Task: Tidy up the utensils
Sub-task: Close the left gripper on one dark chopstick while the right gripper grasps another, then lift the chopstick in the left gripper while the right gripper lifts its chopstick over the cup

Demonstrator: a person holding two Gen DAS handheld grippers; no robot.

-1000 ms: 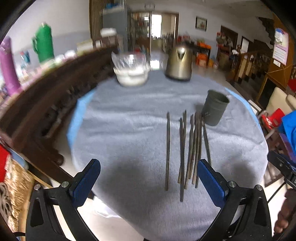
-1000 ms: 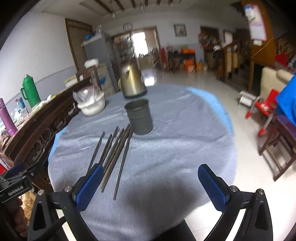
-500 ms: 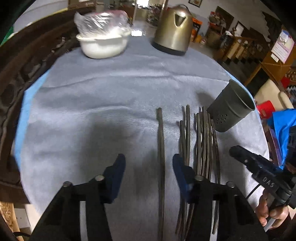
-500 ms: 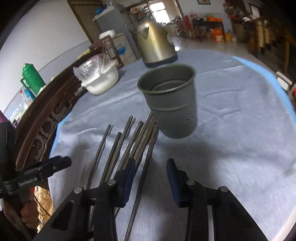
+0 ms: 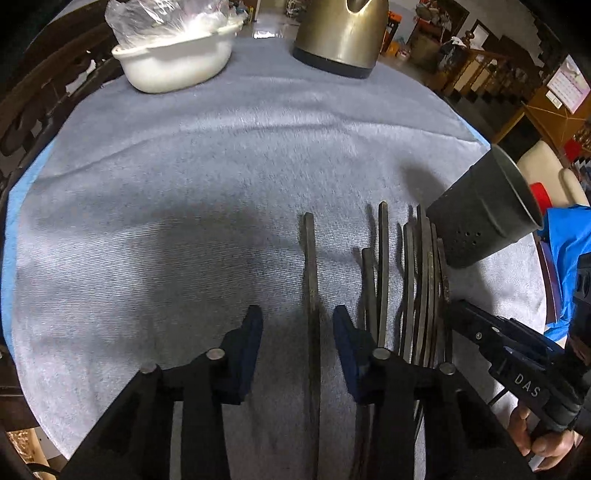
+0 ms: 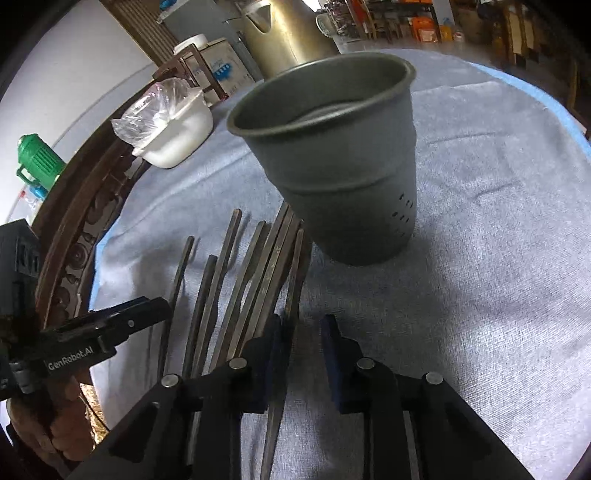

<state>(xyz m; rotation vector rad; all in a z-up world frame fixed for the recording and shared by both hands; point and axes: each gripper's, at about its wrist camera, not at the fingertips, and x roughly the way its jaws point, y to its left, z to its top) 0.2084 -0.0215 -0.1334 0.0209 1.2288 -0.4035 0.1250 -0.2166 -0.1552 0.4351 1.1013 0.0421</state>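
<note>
1. The chopsticks lay in a loose row on the grey cloth covering the counter, their far ends beside the dark perforated holder, which stood upright at the right of the row.
2. The left gripper straddled the single chopstick lying apart at the left of the row; its jaws had just been closing, with a clear gap on both sides, so nothing was gripped.
3. The right gripper straddled the rightmost chopstick; its jaws had just been closing, the left pad close against the stick, the right pad apart from it. No grip was formed.
4. Handling, as judged: the sticks appeared thin, stiff, light and smooth, liable to roll or pivot. A hold near the middle, across the narrow width, would limit swinging.
5. A white bowl and a kettle stood at the far edge.
</note>
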